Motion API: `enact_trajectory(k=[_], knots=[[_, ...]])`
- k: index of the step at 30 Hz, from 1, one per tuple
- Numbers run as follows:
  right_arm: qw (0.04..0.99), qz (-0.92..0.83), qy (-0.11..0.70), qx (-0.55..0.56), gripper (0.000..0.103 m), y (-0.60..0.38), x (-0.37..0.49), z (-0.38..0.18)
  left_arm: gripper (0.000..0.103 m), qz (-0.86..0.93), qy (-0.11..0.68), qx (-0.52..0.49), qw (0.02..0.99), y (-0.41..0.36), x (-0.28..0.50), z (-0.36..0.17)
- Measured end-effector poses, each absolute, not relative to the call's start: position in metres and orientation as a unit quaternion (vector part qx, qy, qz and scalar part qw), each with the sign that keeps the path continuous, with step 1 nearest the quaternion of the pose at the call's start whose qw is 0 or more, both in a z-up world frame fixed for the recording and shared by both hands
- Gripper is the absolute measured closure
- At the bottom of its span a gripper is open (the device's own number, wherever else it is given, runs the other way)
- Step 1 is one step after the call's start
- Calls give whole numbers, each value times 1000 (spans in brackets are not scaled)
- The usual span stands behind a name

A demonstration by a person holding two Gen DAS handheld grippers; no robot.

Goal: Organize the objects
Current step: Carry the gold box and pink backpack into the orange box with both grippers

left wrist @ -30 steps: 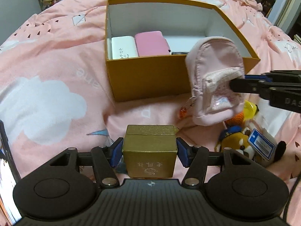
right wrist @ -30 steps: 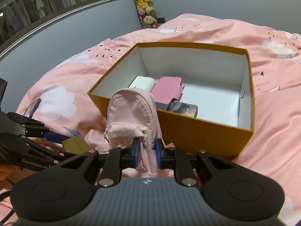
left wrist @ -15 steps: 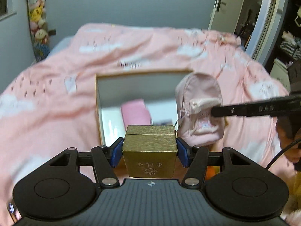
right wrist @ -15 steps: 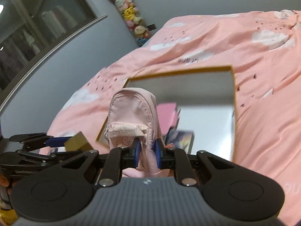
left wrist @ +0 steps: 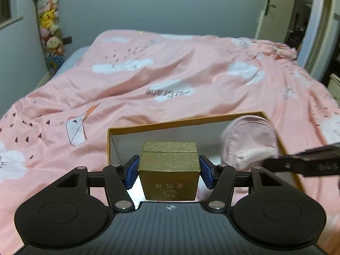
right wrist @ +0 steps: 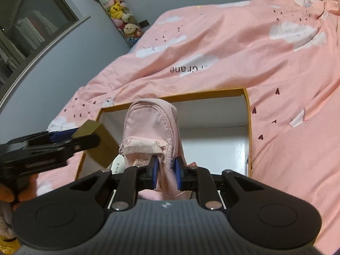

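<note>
Between the blue pads of the left gripper (left wrist: 169,171) sits a small gold box (left wrist: 169,170), pinched on both side faces, lid seam level, printed characters on its near face reading upside down. It is held in the air over the near left part of the orange storage box (left wrist: 180,122). From the right wrist view the same gold box (right wrist: 89,127) shows only as a corner beyond the left gripper (right wrist: 80,142), above the orange box's left wall.

Right gripper (right wrist: 166,175): pads pressed into the lower front of a pink mini backpack (right wrist: 152,136), pinching the fabric just beneath its front pocket flap. Backpack hangs upright, top toward the box's far wall, over the white interior of the orange storage box (right wrist: 246,114). A white tag dangles at its left side near the zipper pull. In the left wrist view the pink mini backpack (left wrist: 250,140) appears blurred at the box's right side, with the right gripper (left wrist: 269,162) reaching in from the right edge.

Orange box rests on a pink bedspread (left wrist: 170,74) printed with white clouds. Stuffed toys (left wrist: 48,27) hang in a column against the grey wall.
</note>
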State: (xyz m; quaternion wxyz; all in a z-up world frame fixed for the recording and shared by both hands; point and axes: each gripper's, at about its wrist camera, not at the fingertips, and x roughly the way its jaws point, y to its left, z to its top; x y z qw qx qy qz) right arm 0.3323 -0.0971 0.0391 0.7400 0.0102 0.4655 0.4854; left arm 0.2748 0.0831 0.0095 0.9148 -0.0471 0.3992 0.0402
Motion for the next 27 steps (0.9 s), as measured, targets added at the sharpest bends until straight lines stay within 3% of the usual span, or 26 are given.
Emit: enact_trajectory(k=[7,21,27], knots=[[726,484,489,15,86,-74,349,17,36,97,439,-59,891,100,308,-17],[700,492,517,15,86,-48,353,-7,36,123,421,84,895,79,321,-51],[682,488,545,32,85,-36,357,-14,35,110,422,99,894,79,322,-53]])
